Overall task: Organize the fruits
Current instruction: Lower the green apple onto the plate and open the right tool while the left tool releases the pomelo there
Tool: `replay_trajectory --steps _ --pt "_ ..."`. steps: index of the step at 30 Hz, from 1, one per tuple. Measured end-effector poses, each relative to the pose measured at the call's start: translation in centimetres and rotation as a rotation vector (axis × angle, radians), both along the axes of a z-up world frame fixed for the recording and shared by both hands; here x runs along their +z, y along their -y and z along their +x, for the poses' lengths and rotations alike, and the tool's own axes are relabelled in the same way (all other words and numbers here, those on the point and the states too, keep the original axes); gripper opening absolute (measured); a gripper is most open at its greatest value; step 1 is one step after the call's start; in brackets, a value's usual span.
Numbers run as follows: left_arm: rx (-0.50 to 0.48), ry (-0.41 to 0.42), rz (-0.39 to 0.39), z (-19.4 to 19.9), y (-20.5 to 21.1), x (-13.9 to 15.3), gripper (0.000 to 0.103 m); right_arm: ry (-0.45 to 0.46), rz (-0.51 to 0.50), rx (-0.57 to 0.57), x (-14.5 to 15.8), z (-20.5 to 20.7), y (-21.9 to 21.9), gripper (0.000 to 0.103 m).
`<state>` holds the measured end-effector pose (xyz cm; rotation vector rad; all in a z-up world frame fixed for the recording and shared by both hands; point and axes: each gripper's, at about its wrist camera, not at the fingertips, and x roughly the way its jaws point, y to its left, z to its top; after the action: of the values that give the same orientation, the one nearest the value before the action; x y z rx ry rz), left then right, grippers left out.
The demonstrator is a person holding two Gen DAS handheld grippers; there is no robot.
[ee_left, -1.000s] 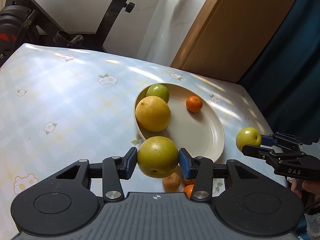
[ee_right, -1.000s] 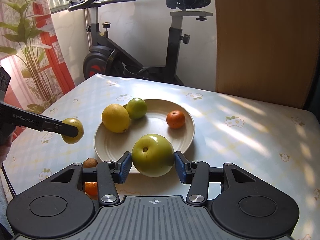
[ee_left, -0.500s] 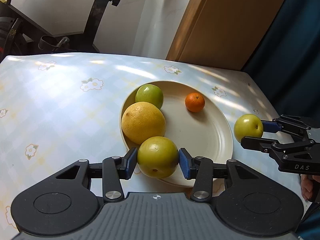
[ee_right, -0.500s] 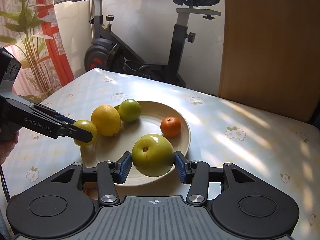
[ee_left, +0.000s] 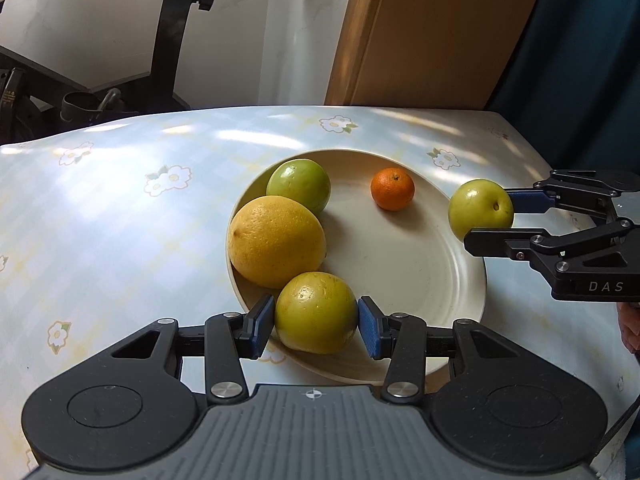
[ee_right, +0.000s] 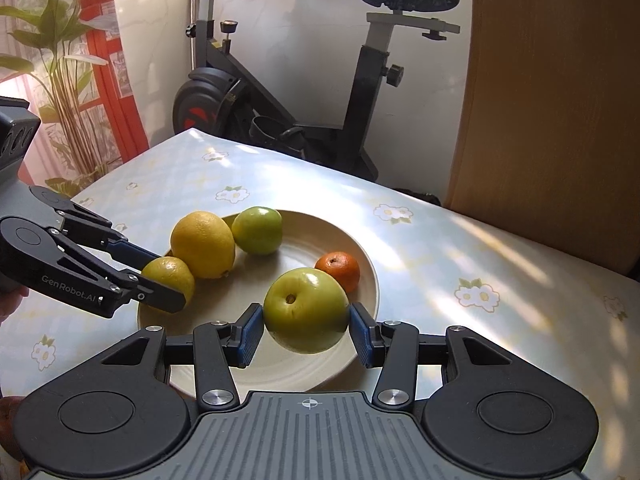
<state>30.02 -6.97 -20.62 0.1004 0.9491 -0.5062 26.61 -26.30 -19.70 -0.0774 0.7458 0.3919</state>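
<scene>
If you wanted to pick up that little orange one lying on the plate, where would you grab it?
Across its round middle, coming down from above. The small orange sits alone on a bare part of the plate, clear of the other fruit, so a gripper's fingers should fit on either side.

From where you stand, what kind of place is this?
Most likely a room in a home: an exercise bike stands behind a table with a flowered tablecloth, a leafy houseplant grows by the window, and a plate holds fruit.
</scene>
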Motion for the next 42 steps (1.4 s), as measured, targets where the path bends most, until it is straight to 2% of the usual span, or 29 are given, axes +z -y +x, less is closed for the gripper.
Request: replay_trajectory --steps 7,14,19,28,42 --pt "-0.017 0.013 0.022 -0.1 0.5 -0.2 0.048 0.026 -0.038 0.034 0.2 3.6 -1.6 0.043" --pt "-0.005 0.009 -0.005 -0.3 0.0 -0.1 0.048 0.025 -0.128 0.089 -0.5 6.9 -4.0 0.043" --pt "-0.005 -0.001 -0.021 0.0 -0.6 -0.3 0.048 0.007 -0.147 0.094 -1.2 8.4 -4.9 0.043" --pt "-0.007 0.002 -0.022 -0.1 -0.6 -0.3 0.048 -0.011 -0.167 0.084 -1.8 9.2 -5.4 0.043" --pt "0.018 0.016 0.01 -0.5 -0.2 -0.1 0.049 0.047 -0.095 0.019 0.4 6.5 -3.1 0.044"
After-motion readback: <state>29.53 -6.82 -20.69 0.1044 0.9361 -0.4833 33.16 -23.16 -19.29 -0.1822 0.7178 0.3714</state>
